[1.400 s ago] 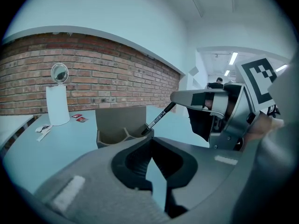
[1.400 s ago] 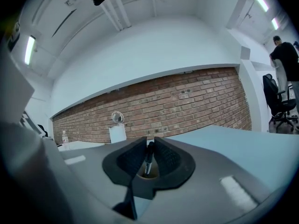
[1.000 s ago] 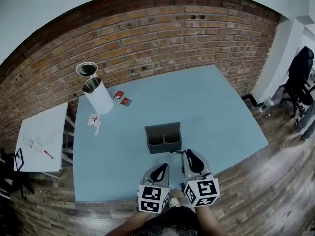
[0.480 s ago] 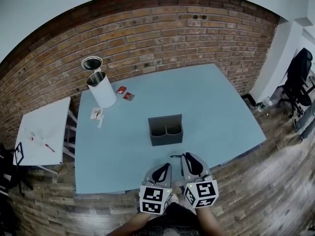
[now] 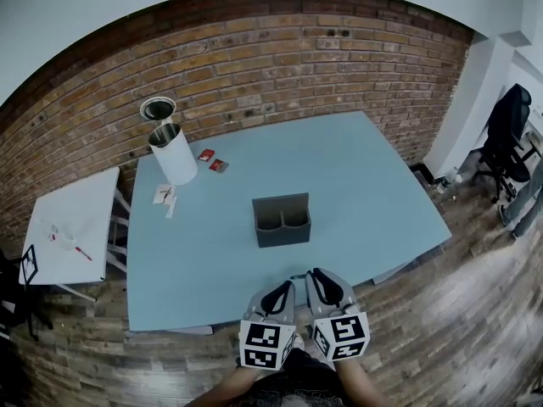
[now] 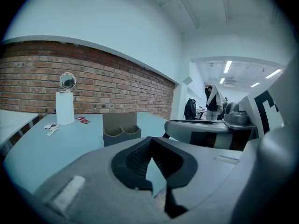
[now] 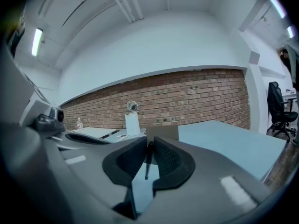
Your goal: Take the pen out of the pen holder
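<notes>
The grey two-pocket pen holder (image 5: 282, 220) stands upright in the middle of the light-blue table (image 5: 365, 193); no pen shows in it. It also appears ahead in the left gripper view (image 6: 120, 133) and the right gripper view (image 7: 162, 132). My right gripper (image 5: 312, 273) hovers at the table's near edge, shut on a thin black pen (image 7: 148, 158), which hangs point down between the pads. One end of the pen (image 5: 299, 275) pokes out to the left. My left gripper (image 5: 284, 286) is close beside it, its jaws (image 6: 150, 140) shut with nothing between them.
A white cylinder (image 5: 174, 159) with a round mirror (image 5: 157, 108) behind it stands at the table's far left corner. Red cards (image 5: 212, 160) and paper slips (image 5: 165, 197) lie near it. A small white table (image 5: 68, 227) is at left, an office chair (image 5: 507, 130) at right, a brick wall behind.
Both grippers have drawn back from the pen holder toward the table's near edge, side by side. The pen stays in the right gripper.
</notes>
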The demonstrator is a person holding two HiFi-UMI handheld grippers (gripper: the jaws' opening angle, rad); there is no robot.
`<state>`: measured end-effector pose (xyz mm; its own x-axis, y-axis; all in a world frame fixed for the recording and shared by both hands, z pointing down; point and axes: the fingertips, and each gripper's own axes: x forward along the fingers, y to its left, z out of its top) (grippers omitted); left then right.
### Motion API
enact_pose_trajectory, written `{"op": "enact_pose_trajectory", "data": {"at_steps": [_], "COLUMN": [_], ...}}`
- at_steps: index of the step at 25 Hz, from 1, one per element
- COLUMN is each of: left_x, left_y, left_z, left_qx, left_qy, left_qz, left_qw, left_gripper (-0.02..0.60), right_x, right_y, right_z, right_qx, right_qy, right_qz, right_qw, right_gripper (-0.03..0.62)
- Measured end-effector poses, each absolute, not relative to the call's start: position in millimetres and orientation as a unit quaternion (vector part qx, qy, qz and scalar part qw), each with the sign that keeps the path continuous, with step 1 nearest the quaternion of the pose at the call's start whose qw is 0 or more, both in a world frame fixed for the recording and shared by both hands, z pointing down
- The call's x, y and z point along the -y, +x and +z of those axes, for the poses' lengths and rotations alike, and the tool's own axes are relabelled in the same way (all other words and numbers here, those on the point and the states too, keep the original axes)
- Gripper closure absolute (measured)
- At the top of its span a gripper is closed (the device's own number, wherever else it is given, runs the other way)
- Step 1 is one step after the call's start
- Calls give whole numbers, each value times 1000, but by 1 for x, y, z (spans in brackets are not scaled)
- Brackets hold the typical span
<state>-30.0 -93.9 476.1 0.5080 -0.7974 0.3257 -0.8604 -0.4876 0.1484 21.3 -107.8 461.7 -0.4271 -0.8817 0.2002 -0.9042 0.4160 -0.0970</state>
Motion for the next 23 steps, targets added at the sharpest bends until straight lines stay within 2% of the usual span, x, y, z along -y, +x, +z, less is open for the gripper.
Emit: {"op": "enact_pose_trajectory", "data": {"at_steps": [23], "left_x": [75], "left_y": [-19], "left_z": [479], "left_qx": [479], "left_qy": [858], "left_qz": [100], "left_qw": [155], "left_gripper": [583], "right_x": [84], "right_y": [26], "right_z": [471], "right_qx": [842], "right_qy": [525], "right_qz": [98], "right_qw": [79], "right_gripper": [542]}}
